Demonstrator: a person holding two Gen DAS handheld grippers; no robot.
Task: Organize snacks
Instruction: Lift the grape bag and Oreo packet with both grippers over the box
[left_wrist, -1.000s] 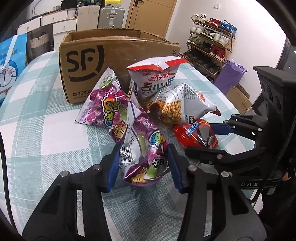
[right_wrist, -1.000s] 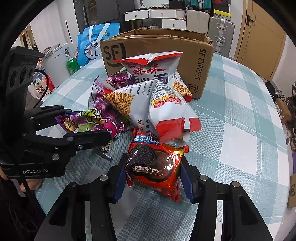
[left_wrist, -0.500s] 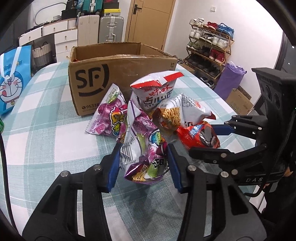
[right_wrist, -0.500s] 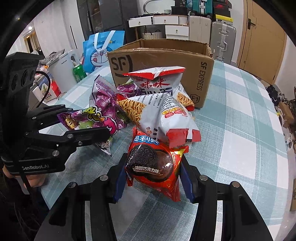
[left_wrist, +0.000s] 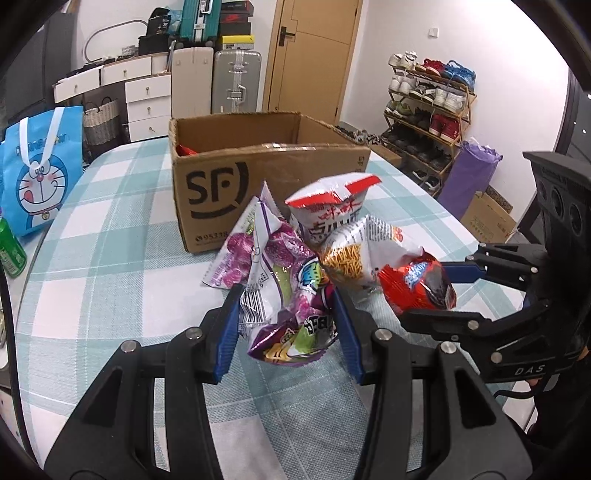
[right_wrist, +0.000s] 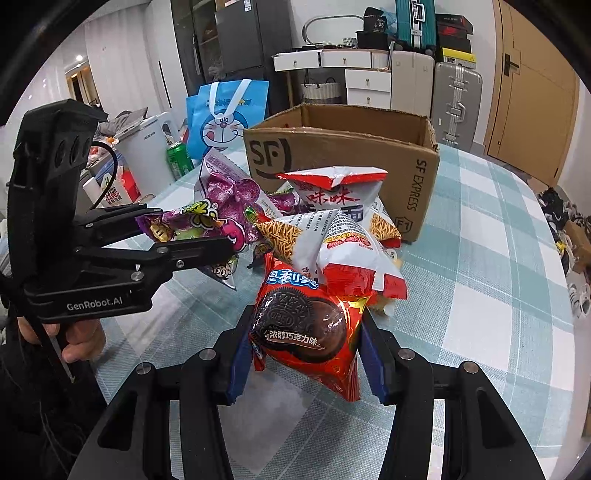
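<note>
My left gripper (left_wrist: 286, 325) is shut on a crumpled purple candy bag (left_wrist: 288, 306), held above the checked tablecloth. My right gripper (right_wrist: 306, 350) is shut on a red Oreo packet (right_wrist: 306, 325), also lifted. In the left wrist view the right gripper (left_wrist: 432, 291) shows at the right with the Oreo packet (left_wrist: 417, 284); in the right wrist view the left gripper (right_wrist: 192, 236) shows at the left with the candy bag (right_wrist: 199, 225). Behind them lie a second purple bag (left_wrist: 236, 258), a white noodle-snack bag (right_wrist: 332, 232) and a red-topped bag (left_wrist: 332, 210). An open SF cardboard box (left_wrist: 266, 177) stands beyond.
A round table (left_wrist: 103, 258) with a teal checked cloth carries everything. A green can (left_wrist: 11, 251) and a blue cartoon bag (left_wrist: 33, 177) are at its left edge. A shoe rack (left_wrist: 428, 110), suitcases and drawers line the room behind. A hand (right_wrist: 79, 339) grips the left tool.
Both grippers have risen with their packets, and the views have tilted up so more of the box's inside and the room behind shows.
</note>
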